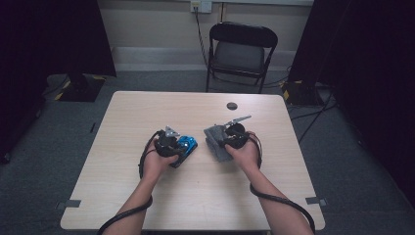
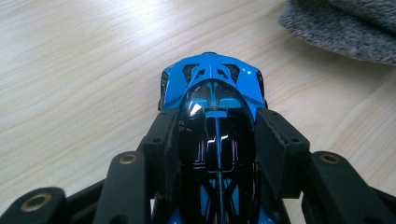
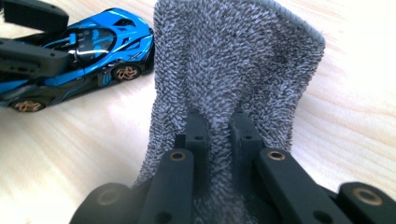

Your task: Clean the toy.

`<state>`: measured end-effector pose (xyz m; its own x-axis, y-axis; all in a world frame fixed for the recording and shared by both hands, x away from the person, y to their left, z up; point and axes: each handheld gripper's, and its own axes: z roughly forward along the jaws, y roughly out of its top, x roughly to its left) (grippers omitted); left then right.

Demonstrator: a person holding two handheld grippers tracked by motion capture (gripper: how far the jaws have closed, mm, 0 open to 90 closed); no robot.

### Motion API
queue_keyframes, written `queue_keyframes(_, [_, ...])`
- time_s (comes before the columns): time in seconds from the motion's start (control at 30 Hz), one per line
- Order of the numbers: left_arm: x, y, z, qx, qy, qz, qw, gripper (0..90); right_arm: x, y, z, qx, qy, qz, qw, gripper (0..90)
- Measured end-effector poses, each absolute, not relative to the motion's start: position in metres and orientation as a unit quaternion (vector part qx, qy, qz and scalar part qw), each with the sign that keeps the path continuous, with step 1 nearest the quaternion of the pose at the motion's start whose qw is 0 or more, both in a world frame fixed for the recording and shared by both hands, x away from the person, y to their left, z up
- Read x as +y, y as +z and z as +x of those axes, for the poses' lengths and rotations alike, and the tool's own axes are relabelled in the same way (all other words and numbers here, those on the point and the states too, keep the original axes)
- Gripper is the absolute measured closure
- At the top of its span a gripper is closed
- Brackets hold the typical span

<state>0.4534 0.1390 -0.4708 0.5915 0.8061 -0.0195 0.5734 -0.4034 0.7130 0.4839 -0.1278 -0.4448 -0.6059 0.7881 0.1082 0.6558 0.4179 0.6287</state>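
Your left tongs clamp the slick, rigid blue toy car at mid-frame across its cabin, while your right tongs pinch the limp grey towel by a fold.

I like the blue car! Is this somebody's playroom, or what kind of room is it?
Probably not a playroom; more likely a recording studio or lab. One plain wooden table stands on grey carpet, dark curtains hang at the sides, and a folding chair faces a bare wall.
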Motion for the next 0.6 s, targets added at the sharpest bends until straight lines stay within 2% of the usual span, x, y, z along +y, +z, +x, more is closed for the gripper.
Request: queue_keyframes(0.6, [0.139, -0.471, 0.453, 0.421, 0.169, 0.819, 0.351, 51.5, -0.099, -0.468, 0.485, 0.842, 0.298, 0.437, 0.106, 80.2])
